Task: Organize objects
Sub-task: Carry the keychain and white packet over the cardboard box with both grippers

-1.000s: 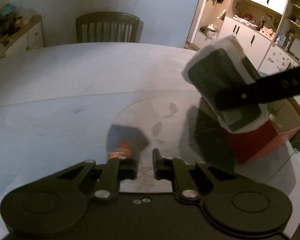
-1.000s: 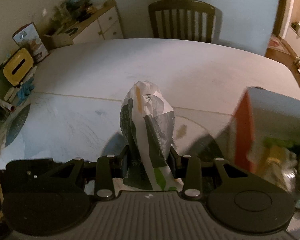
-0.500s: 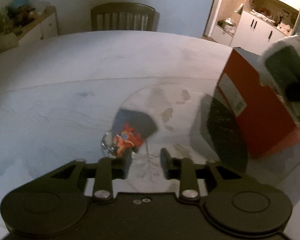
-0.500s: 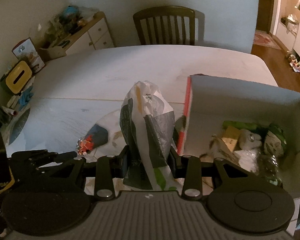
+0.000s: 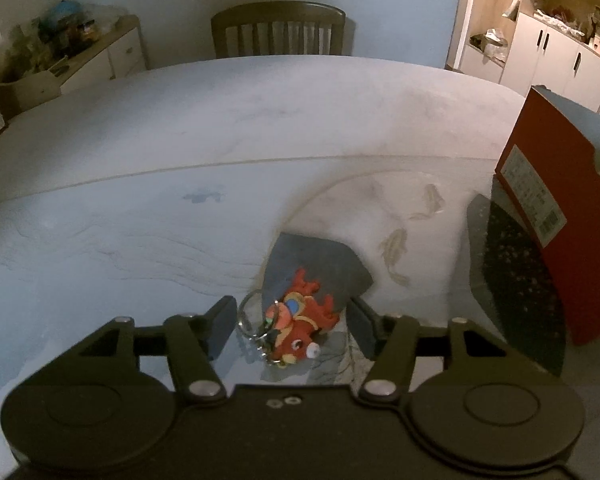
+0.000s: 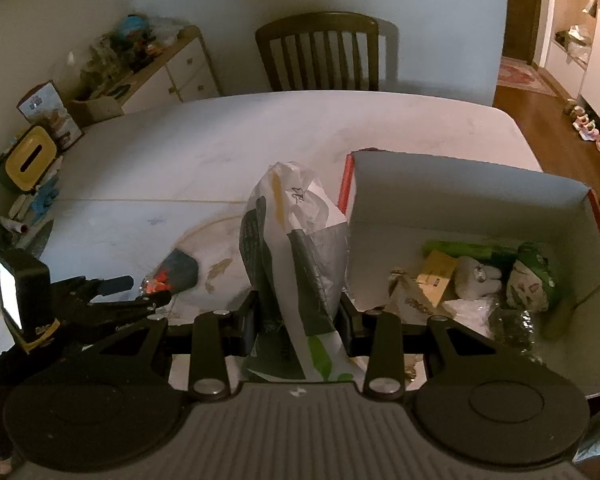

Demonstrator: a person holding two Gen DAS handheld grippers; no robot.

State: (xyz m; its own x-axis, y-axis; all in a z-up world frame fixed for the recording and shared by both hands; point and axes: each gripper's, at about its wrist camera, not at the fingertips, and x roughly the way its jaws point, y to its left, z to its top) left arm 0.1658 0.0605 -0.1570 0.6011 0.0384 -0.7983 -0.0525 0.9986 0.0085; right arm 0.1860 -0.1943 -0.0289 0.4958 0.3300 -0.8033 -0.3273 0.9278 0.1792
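A red toy keychain (image 5: 298,330) with a metal ring lies on the table between the jaws of my left gripper (image 5: 292,318), which is open around it. It also shows in the right wrist view (image 6: 159,280), in front of my left gripper (image 6: 140,292). My right gripper (image 6: 298,316) is shut on a white and grey plastic packet (image 6: 296,264), held above the table just left of the open red box (image 6: 440,184). The box (image 5: 556,200) holds several small items, among them a white plush toy (image 6: 478,278).
A wooden chair (image 6: 320,52) stands at the table's far side. A cluttered sideboard (image 6: 152,68) stands at the back left. A yellow tissue box (image 6: 28,158) and small items sit at the table's left edge. White cupboards (image 5: 560,48) stand at the right.
My left gripper has opened wider and moved forward so the red keychain lies between its jaws. My right gripper has carried the packet rightward, beside the open box.
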